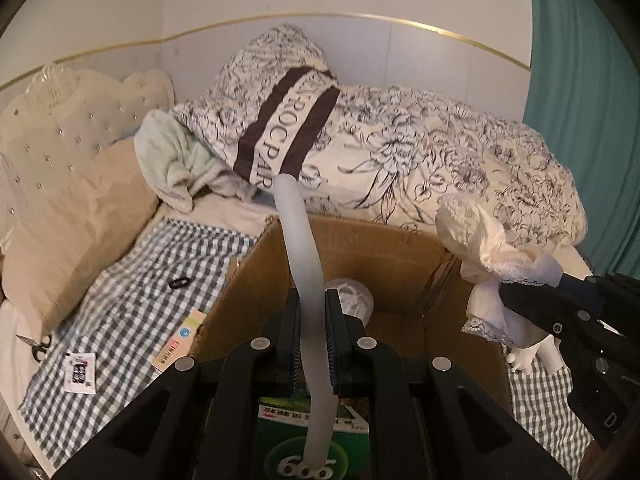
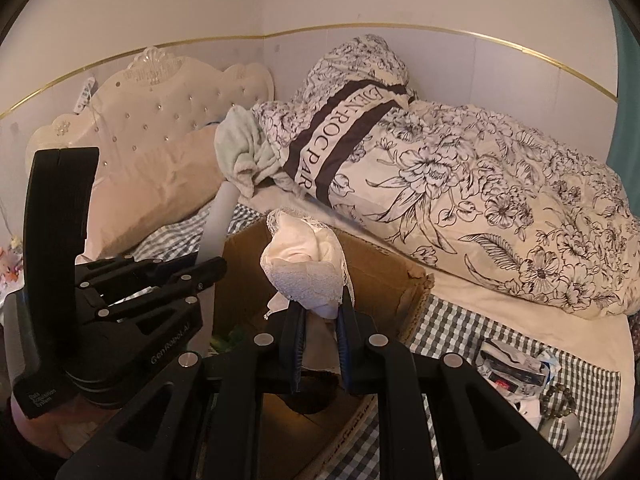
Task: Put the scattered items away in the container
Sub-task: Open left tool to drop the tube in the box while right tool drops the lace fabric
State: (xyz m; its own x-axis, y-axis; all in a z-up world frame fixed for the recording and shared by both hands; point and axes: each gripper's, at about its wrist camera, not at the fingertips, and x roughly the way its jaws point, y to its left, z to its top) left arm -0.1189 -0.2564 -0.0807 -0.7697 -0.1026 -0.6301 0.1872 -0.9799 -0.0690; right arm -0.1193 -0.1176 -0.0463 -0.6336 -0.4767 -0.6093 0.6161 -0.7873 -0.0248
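A brown cardboard box (image 1: 360, 248) stands open on the bed, right below both grippers. My left gripper (image 1: 313, 300) is shut on a long pale bendy tube (image 1: 298, 232), which sticks up past the jaws over the box. My right gripper (image 2: 320, 312) is shut on a white lace-dressed doll (image 2: 308, 264) above the box (image 2: 380, 272). In the left wrist view the right gripper (image 1: 508, 292) holds the doll (image 1: 480, 240) over the box's right wall. The left gripper (image 2: 216, 268) and the tube (image 2: 220, 216) show at the left of the right wrist view. A green carton (image 1: 280, 432) and a white bundle (image 1: 352, 300) lie in the box.
On the checked blanket (image 1: 132, 280) left of the box lie scissors (image 1: 38, 346), a sachet (image 1: 82, 372), a flat packet (image 1: 180, 338) and a black clip (image 1: 179, 282). Wrappers (image 2: 512, 364) and a bead bracelet (image 2: 560, 398) lie to the right. A floral duvet (image 1: 440, 152) is piled behind the box.
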